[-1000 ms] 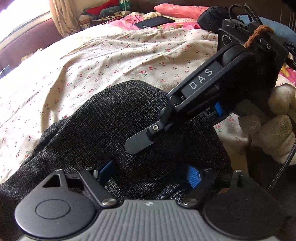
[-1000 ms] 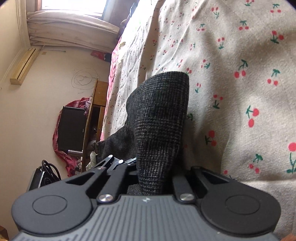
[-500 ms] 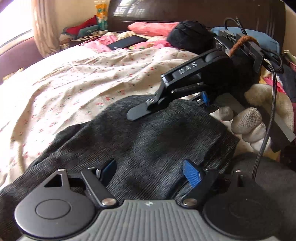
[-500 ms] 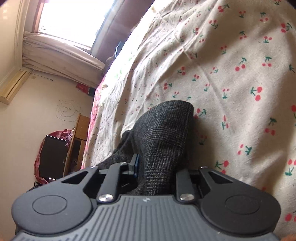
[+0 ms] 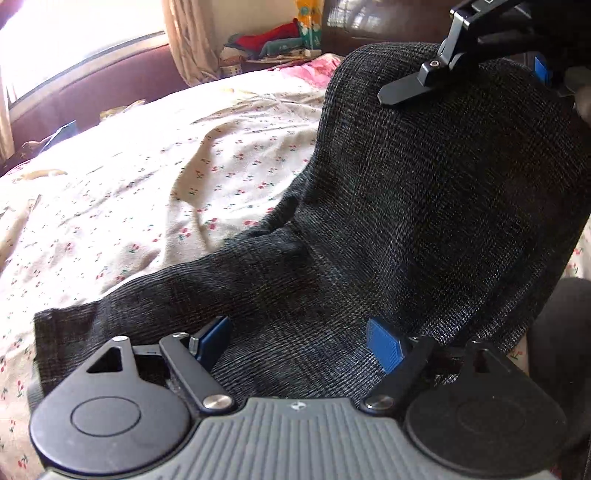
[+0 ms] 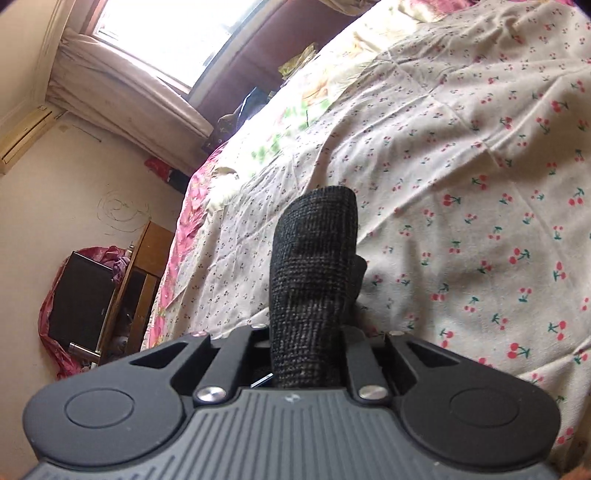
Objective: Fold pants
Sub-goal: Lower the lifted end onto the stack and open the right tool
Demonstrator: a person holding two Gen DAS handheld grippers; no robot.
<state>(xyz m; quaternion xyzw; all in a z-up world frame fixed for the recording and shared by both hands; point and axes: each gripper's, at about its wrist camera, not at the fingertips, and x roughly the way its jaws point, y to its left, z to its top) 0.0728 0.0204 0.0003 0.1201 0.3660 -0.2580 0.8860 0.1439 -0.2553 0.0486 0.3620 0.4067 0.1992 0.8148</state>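
Note:
The pants (image 5: 424,192) are dark grey checked cloth lying on a cherry-print bedsheet (image 5: 140,177). In the left wrist view my left gripper (image 5: 299,343) is open, its blue pads (image 5: 384,345) wide apart over the cloth near the hem. My right gripper (image 5: 410,86) is at the top right, shut on a raised fold of the pants and holding it up. In the right wrist view my right gripper (image 6: 306,347) clamps a strip of pants (image 6: 314,266) that sticks up between the fingers above the sheet.
A window with curtains (image 5: 184,33) and a maroon bed frame (image 5: 92,88) lie beyond the bed. Clothes are piled at the headboard (image 5: 269,40). In the right wrist view a wooden cabinet with a black box (image 6: 85,295) stands beside the bed.
My right gripper has lifted the pants fold higher, so the cloth now rises steeply. My left gripper has stayed open and has shifted left along the cloth towards the hem.

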